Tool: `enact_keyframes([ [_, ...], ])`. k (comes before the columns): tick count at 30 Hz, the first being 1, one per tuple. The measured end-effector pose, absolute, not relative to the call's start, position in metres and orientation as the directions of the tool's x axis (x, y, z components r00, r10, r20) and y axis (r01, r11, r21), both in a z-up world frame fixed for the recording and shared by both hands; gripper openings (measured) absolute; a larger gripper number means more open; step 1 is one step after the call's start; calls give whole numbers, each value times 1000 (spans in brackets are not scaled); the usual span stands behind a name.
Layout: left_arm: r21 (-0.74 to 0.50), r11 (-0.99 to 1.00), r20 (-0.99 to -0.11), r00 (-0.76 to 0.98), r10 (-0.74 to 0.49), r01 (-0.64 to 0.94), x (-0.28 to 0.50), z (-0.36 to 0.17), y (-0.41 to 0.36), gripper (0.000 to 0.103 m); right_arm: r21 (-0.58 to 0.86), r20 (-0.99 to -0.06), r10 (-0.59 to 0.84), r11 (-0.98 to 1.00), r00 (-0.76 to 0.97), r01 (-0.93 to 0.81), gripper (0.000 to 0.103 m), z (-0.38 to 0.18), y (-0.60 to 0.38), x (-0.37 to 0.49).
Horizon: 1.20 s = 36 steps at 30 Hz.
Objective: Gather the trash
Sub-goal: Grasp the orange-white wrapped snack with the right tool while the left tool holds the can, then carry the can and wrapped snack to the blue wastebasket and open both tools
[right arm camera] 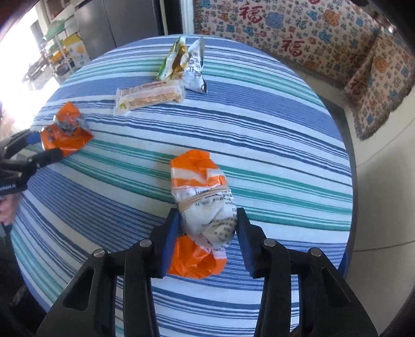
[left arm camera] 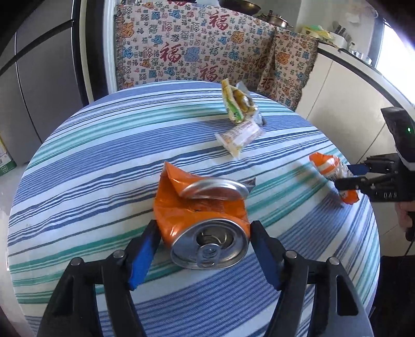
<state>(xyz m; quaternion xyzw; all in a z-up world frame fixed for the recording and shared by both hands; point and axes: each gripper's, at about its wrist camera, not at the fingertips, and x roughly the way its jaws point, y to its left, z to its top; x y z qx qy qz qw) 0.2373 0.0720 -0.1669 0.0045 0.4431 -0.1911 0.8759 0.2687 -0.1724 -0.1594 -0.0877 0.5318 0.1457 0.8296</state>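
Between our left hand-held gripper's [left arm camera: 203, 233] spread fingers lies a crushed orange can [left arm camera: 205, 220], its brand unreadable. Right of the can, our right hand-held gripper [right arm camera: 207, 220] straddles an orange-and-white packet [right arm camera: 205, 204], not clamped; small print illegible. Both sit near the striped worktop's [left arm camera: 77, 160] edges; two wrappers [right arm camera: 150, 97] lie beyond.

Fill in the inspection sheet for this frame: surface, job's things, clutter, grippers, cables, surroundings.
Surface: round table under a blue, teal and white striped cloth.
Job's things: crushed orange can; orange-and-white wrapped bundle; clear snack wrapper; green wrapper; silver packet.
Clutter: nothing seen.
Grippers: left gripper straddles the can, contact unclear; right gripper open around the bundle.
Cables: one dark lead below the right gripper.
Surroundings: patterned throw, grey fridge, pots behind.
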Motion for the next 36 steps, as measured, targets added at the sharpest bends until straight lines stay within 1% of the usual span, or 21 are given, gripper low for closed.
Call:
enact_keyframes([
  [4,-174,918,-768,534,-354,358,227,-160,59,71,85,-887,203,954,415,-286,44,-148,-189,256],
  [11,-206,871,-731,522,-440,445,217,-131,3,71,203,-857,269,960,440,-192,44,-136,-234,239],
  [16,-238,814,-700,488,-522,530,212,-108,-57,71,241,-832,261,965,489,-105,44,-120,-287,223],
  [21,-262,738,-683,421,-597,622,214,-96,-138,72,227,-826,170,973,537,42,44,-114,-362,204],
  [26,-286,670,-700,328,-634,685,219,-108,-230,72,228,-836,103,959,539,170,44,-125,-429,191],
  [30,-276,638,-725,279,-629,719,225,-127,-295,72,243,-846,76,936,528,253,44,-142,-473,187],
  [36,-262,629,-765,240,-598,731,238,-164,-353,72,279,-858,76,899,508,337,44,-175,-518,191],
])
